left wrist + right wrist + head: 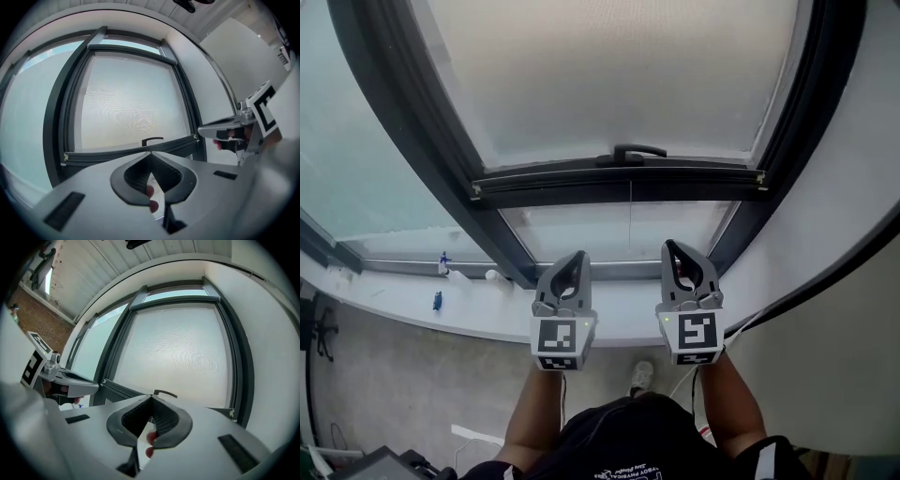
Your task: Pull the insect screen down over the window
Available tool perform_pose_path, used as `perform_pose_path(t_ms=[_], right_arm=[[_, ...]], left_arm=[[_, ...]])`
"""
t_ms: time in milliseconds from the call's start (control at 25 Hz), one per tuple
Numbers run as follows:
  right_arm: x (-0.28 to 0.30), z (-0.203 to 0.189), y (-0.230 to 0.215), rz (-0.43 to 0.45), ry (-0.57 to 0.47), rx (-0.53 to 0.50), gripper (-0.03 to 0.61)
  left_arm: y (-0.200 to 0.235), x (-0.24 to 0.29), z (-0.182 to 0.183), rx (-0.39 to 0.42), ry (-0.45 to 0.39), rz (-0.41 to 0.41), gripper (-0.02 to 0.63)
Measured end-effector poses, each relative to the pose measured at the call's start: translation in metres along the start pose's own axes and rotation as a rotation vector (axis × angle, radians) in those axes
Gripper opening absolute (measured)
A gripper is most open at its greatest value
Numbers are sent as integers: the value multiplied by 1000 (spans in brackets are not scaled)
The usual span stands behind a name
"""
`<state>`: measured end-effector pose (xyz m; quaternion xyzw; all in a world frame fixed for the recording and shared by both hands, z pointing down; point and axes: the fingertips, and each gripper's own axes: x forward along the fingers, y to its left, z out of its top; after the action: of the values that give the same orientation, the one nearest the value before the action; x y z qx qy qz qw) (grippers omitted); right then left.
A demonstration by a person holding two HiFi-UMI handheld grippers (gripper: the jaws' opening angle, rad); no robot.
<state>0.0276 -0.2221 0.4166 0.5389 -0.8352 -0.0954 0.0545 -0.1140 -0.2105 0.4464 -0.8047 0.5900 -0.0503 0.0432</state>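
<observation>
The left gripper (575, 257) and the right gripper (676, 247) are both pressed together on nothing, apart from the window, so closed tips could slide off the handle (637, 152), and a pull off centre could cock the bar (619, 178) and jam it in its side tracks. The insect screen (619, 66) covers the upper window; its bar runs level from side to side, handle jutting roomward, a strip of bare pane (619, 230) beneath
</observation>
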Motion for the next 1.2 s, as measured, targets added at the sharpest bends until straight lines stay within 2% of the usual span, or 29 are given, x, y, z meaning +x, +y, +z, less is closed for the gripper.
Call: perform_pose_path(t_ms=[240, 400, 560, 760, 1000, 1200], right_arm=[[-51, 0, 42, -29, 15, 18, 5], [-87, -4, 65, -48, 35, 30, 5], [-119, -7, 92, -43, 46, 52, 5], [-153, -4, 105, -56, 48, 60, 5], [-184, -5, 98, -67, 40, 31, 5], [-208, -3, 91, -45, 38, 58, 5]], left_arm=[[7, -62, -14, -100, 3, -30, 3], [2, -101, -21, -130, 14, -44, 3], [-5, -143, -27, -90, 30, -53, 3], [-18, -174, -34, -57, 56, -44, 3], [-39, -197, -23, -35, 30, -40, 3], [-62, -210, -19, -51, 30, -19, 3]])
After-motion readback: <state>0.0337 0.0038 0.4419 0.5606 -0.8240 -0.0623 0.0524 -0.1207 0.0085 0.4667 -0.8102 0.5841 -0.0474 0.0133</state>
